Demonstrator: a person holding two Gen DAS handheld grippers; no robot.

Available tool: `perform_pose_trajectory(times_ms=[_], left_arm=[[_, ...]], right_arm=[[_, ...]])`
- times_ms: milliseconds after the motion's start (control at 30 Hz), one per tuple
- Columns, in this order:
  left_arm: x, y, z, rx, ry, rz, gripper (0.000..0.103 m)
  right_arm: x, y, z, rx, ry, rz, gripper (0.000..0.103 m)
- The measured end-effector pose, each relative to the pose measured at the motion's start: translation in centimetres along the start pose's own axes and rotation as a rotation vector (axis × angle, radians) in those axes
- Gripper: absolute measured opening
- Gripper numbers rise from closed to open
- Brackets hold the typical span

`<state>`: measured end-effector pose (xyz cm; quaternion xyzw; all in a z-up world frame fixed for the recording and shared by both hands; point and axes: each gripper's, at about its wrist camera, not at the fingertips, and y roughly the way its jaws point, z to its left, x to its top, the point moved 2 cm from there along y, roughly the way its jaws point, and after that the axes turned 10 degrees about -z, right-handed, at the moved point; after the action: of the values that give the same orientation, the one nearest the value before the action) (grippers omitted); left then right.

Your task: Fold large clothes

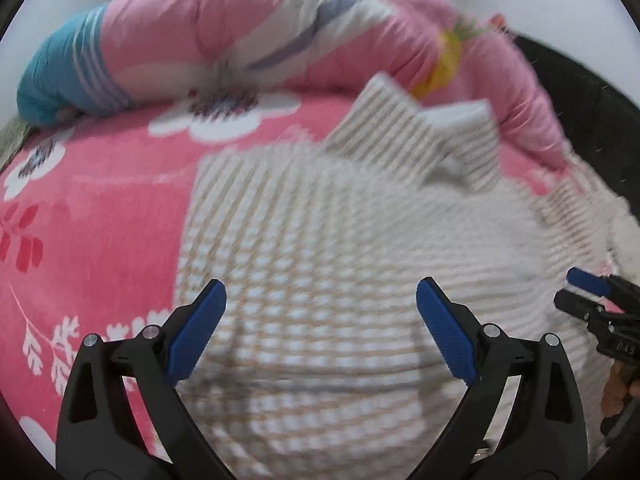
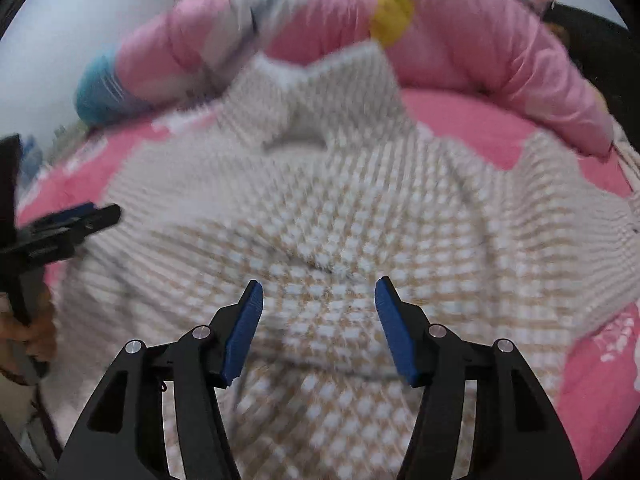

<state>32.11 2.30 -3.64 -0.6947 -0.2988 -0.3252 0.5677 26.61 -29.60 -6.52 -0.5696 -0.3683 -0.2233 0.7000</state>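
Note:
A large white and beige checked shirt (image 1: 320,248) lies spread on a pink flowered bed cover (image 1: 100,208), collar (image 1: 416,136) toward the far side. My left gripper (image 1: 320,300) hovers open and empty over the shirt's lower left part. In the right wrist view the same shirt (image 2: 320,208) fills the middle, and my right gripper (image 2: 319,298) hovers open and empty just above its body. The right gripper also shows at the right edge of the left wrist view (image 1: 588,292). The left gripper shows at the left edge of the right wrist view (image 2: 80,220). Both views are blurred.
A rolled pink quilt (image 1: 240,36) with a blue end (image 1: 56,80) lies along the far side of the bed, also in the right wrist view (image 2: 460,36). A dark object (image 1: 580,92) stands at the far right. A pale wall is behind.

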Motion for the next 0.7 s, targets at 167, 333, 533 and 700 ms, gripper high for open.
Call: perform_pose_trajectory(times_ms=[167, 333, 533, 700], left_arm=[[1.7, -1.4, -6.2, -0.122, 0.056, -0.045, 0.093], [0.5, 2.1, -10.3, -0.162, 0.086, 0.033, 0.093], [-3.0, 6.3, -10.7, -0.119, 0.097, 0.114, 0.095], [-3.5, 5.8, -10.3, -0.140, 0.090, 0.108, 0.095]], right_arm=[[-0.6, -5.2, -4.7, -0.051, 0.101, -0.024, 0.074], [-1.7, -8.4, -10.4, -0.109, 0.216, -0.012, 0.074], [-2.9, -10.7, -17.5, -0.172, 0.353, 0.007, 0.074], [-1.1, -12.1, -24.8, -0.199, 0.489, -0.036, 0.074]])
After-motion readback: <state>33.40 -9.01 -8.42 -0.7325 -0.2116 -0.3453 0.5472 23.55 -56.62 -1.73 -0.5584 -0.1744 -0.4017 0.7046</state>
